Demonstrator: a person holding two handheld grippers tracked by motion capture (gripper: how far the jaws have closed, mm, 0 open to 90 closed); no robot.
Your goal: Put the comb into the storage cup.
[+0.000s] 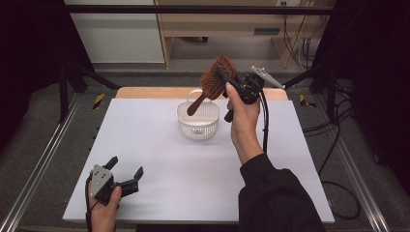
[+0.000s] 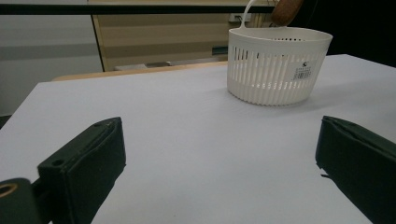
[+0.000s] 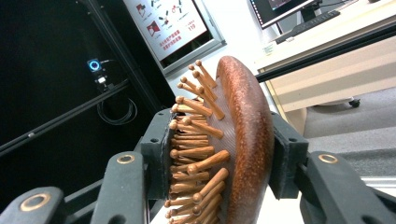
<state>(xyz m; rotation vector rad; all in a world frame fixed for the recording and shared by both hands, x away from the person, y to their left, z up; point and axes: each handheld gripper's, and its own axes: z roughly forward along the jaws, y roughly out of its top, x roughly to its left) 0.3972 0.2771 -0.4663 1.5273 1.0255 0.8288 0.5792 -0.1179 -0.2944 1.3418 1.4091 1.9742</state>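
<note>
A brown wooden hairbrush point(image 1: 214, 80) with peg bristles hangs in the air over a white slotted basket point(image 1: 197, 120) at the back middle of the table. My right gripper point(image 1: 225, 77) is shut on the brush's head, its handle slanting down toward the basket. In the right gripper view the two jaws clamp the hairbrush point(image 3: 236, 144), one on the bristle side, one on the rounded back. My left gripper point(image 1: 126, 169) rests open near the table's front left corner with nothing between its jaws. The left gripper view looks across at the basket point(image 2: 276, 65), far off.
A white table top point(image 1: 159, 159) spreads between the basket and the left gripper. Metal rails run along both sides of the table. Wooden furniture and cables stand behind the table's far edge.
</note>
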